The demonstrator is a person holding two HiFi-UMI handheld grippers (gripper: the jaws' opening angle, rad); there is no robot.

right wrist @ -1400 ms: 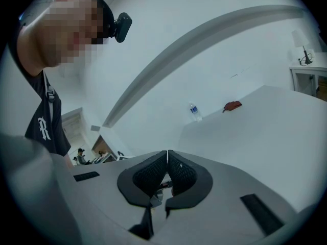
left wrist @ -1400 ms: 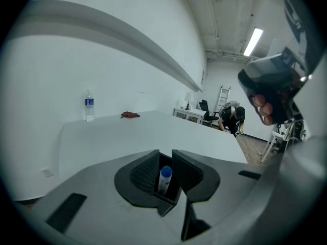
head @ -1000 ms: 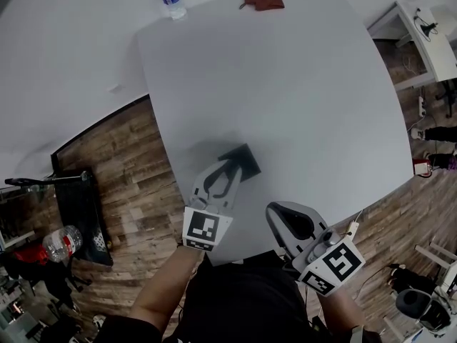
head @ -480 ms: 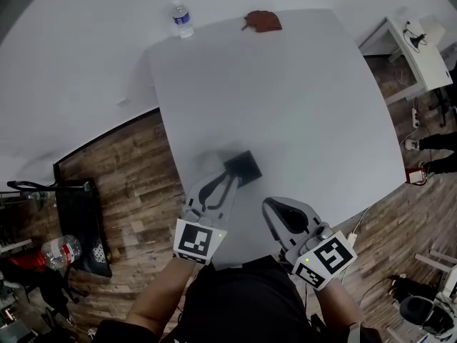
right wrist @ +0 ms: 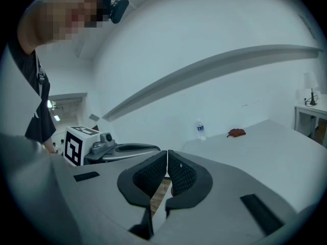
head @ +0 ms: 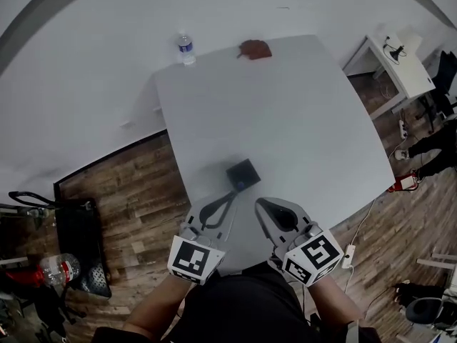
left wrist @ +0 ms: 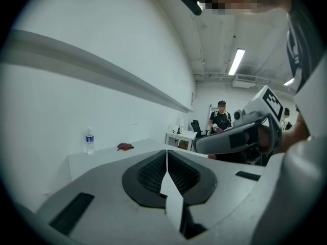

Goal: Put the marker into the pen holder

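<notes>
The pen holder [head: 243,175] is a small black square box on the near part of the white table [head: 285,113]. No marker shows in any view. My left gripper [head: 232,194] points at the holder from just in front of it, jaws shut and empty. My right gripper [head: 259,204] hangs beside it over the table's near edge, also shut on nothing. In the left gripper view the jaws [left wrist: 166,156] meet in a thin line; the right gripper view shows its jaws [right wrist: 167,158] pressed together too.
A water bottle [head: 186,48] and a red-brown cloth [head: 254,48] sit at the table's far edge by the wall. A small white desk [head: 389,63] stands at the right. A person [left wrist: 220,117] stands far back. Wooden floor surrounds the table.
The head view has pulled back and shows more of the room. Both grippers have drawn a little toward the person, and the left tip now sits just short of the holder.
</notes>
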